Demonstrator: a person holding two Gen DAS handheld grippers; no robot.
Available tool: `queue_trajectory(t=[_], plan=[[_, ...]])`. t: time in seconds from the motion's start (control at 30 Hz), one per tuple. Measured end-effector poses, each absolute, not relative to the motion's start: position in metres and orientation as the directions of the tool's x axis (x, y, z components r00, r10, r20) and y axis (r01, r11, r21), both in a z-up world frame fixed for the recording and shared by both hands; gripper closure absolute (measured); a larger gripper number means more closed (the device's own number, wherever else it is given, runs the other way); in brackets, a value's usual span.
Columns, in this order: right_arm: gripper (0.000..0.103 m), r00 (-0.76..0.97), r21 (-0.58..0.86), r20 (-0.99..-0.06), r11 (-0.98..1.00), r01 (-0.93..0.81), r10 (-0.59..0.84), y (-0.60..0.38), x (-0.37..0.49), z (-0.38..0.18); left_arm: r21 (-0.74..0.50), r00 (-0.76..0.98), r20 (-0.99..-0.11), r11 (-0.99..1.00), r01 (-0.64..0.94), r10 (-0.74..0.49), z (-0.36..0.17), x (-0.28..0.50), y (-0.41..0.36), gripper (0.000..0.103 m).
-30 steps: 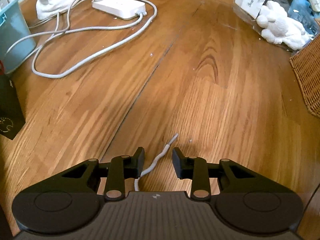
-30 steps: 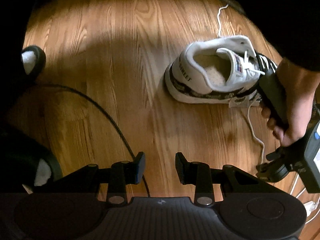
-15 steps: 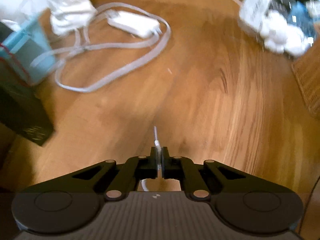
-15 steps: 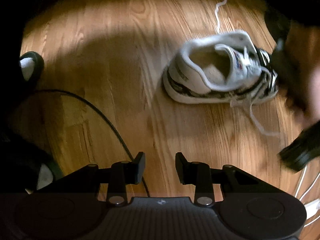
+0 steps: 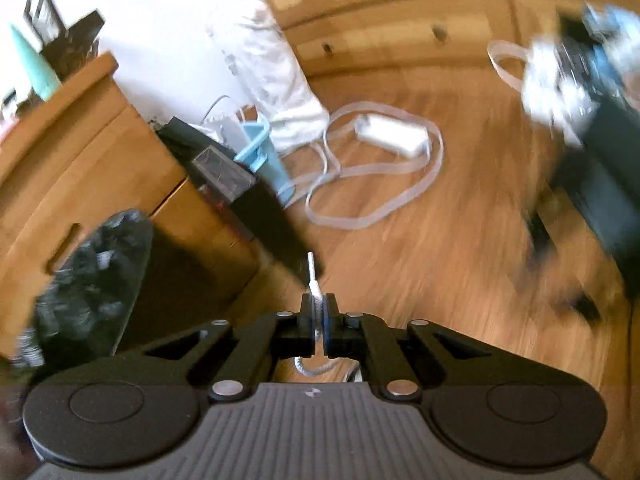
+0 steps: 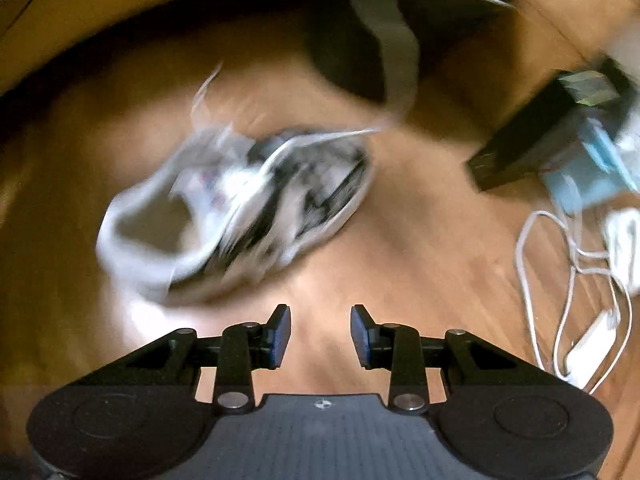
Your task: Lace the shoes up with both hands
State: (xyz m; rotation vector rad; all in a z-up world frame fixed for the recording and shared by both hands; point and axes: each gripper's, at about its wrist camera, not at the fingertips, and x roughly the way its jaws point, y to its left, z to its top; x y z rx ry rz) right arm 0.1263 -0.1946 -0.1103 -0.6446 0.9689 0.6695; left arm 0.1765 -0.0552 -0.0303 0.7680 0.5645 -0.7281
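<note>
We are working over a honey-coloured wooden plank floor [image 6: 432,248], which is carrying everything in view. A light wooden cabinet [image 5: 80,168] is standing along the floor's left edge in the left wrist view, with a dark crinkled plastic bag [image 5: 88,280] leaning against its front. The white-and-black patterned low-top sneaker [image 6: 240,208] is lying near the middle of the floor in the right wrist view, heavily blurred, its opening facing left and its toe pointing right. A white power adapter with a looped pale cable [image 5: 392,136] is lying toward the far edge of the floor, beside a pale blue plastic container [image 5: 264,152].

Our right gripper [image 6: 320,334] is hanging above bare floor just in front of the sneaker, its jaws standing apart with nothing between them. Our left gripper [image 5: 319,320] is pressing its jaws together on a white woven shoelace [image 5: 316,296], whose stiff tip is sticking out beyond the fingertips while the slack is trailing back under the gripper body.
</note>
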Motion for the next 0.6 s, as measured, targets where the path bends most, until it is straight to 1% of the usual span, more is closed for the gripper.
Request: queue_trajectory(t=[0.07, 0.13, 0.2, 0.27, 0.37, 0.43, 0.5, 0.57, 0.6], plan=[[0.066, 0.482, -0.167, -0.832, 0.704, -0.69, 0.276, -0.198, 0.135, -0.097, 0.434, 0.631, -0.701, 0.504, 0.747, -0.332, -0.038, 0.154, -0.045, 0.099], [0.066, 0.494, -0.071, -0.792, 0.751, -0.657, 0.358, -0.207, 0.142, -0.088, 0.451, 0.635, -0.714, 0.501, 0.739, -0.294, -0.044, 0.139, -0.039, 0.099], [0.066, 0.472, 0.015, -0.789, 0.78, -0.625, 0.393, -0.211, 0.15, -0.087, 0.467, 0.636, -0.725, 0.489, 0.737, -0.266, -0.051, 0.124, -0.037, 0.099], [0.066, 0.452, 0.061, -0.798, 0.799, -0.599, 0.4, -0.207, 0.157, -0.09, 0.476, 0.629, -0.745, 0.484, 0.734, -0.222, -0.063, 0.109, -0.034, 0.099], [0.066, 0.44, 0.069, -0.8, 0.791, -0.608, 0.408, -0.194, 0.157, -0.091, 0.451, 0.599, -0.778, 0.493, 0.744, -0.191, -0.079, 0.087, -0.029, 0.099], [0.066, 0.453, 0.069, -0.789, 0.793, -0.605, 0.414, -0.189, 0.155, -0.087, 0.416, 0.569, -0.798, 0.501, 0.759, -0.199, -0.082, 0.079, -0.035, 0.099], [0.066, 0.457, 0.093, -0.778, 0.799, -0.595, 0.431, -0.186, 0.156, -0.084, 0.372, 0.557, -0.802, 0.549, 0.748, -0.216, -0.082, 0.076, -0.039, 0.099], [0.066, 0.451, 0.102, -0.781, 0.8, -0.591, 0.432, -0.183, 0.155, -0.085, 0.283, 0.529, -0.818, 0.642, 0.713, -0.227, -0.087, 0.08, -0.037, 0.099], [0.066, 0.447, 0.104, -0.784, 0.8, -0.59, 0.431, -0.182, 0.154, -0.086, 0.281, 0.53, -0.819, 0.653, 0.703, -0.218, -0.092, 0.081, -0.038, 0.099]])
